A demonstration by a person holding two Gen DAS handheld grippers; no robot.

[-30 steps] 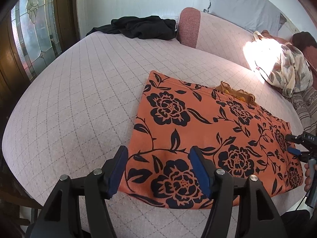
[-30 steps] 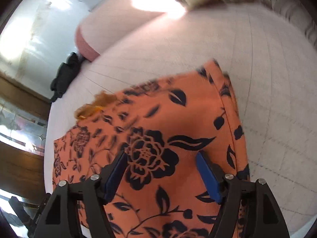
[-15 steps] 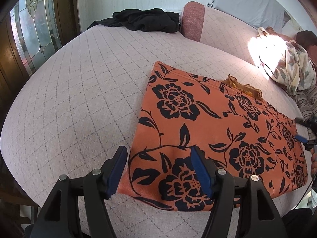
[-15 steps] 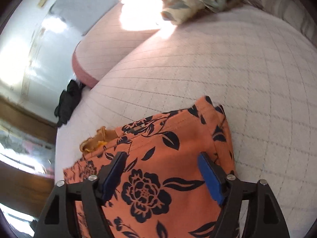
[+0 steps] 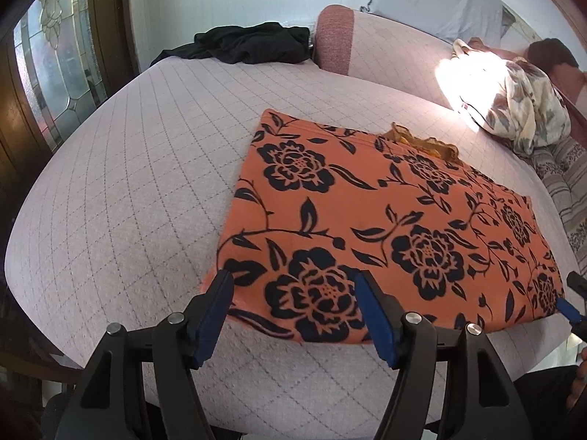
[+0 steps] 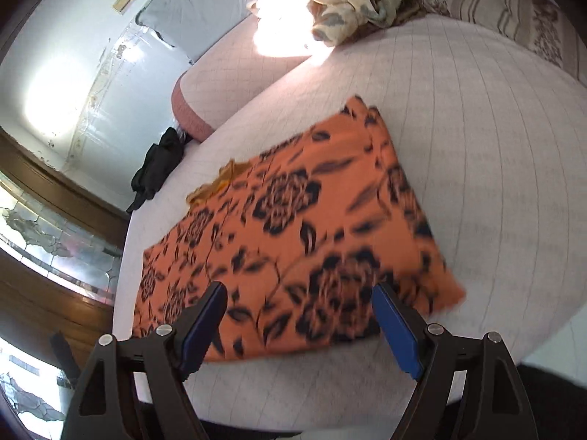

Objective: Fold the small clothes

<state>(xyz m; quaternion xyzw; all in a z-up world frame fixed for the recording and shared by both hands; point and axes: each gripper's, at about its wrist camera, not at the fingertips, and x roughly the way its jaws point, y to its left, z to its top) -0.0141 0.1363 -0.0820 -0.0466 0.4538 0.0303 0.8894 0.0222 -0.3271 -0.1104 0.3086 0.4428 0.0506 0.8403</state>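
Orange floral garment [image 5: 385, 227] lies flat on the quilted bed cover [image 5: 139, 190], near edge close to us, roughly a neat rectangle; a yellow lace trim [image 5: 422, 143] peeks out at its far edge.

Left gripper [image 5: 293, 308]: jaws spread wide, nothing between them, poised above the garment's near-left corner. Right gripper [image 6: 299, 324]: jaws likewise spread and empty, above the near edge toward the right corner — that view is motion-blurred, so we cannot tell exact contact.

We judge the step in hand to be taking both near corners for the next fold. To do it well we would bring each lower finger under the edge, pinch all layers together rather than the top one alone, lift both corners evenly, and carry them to the far edge so the hems meet and the lace tucks inside.

Surface: soft, pale pink, diamond-stitched — fabric may drag on it. Room: black clothing [image 5: 249, 42] heaped far left, floral bundle [image 5: 521, 110] far right in glare, leaded-glass panel [image 5: 55, 69] at left.
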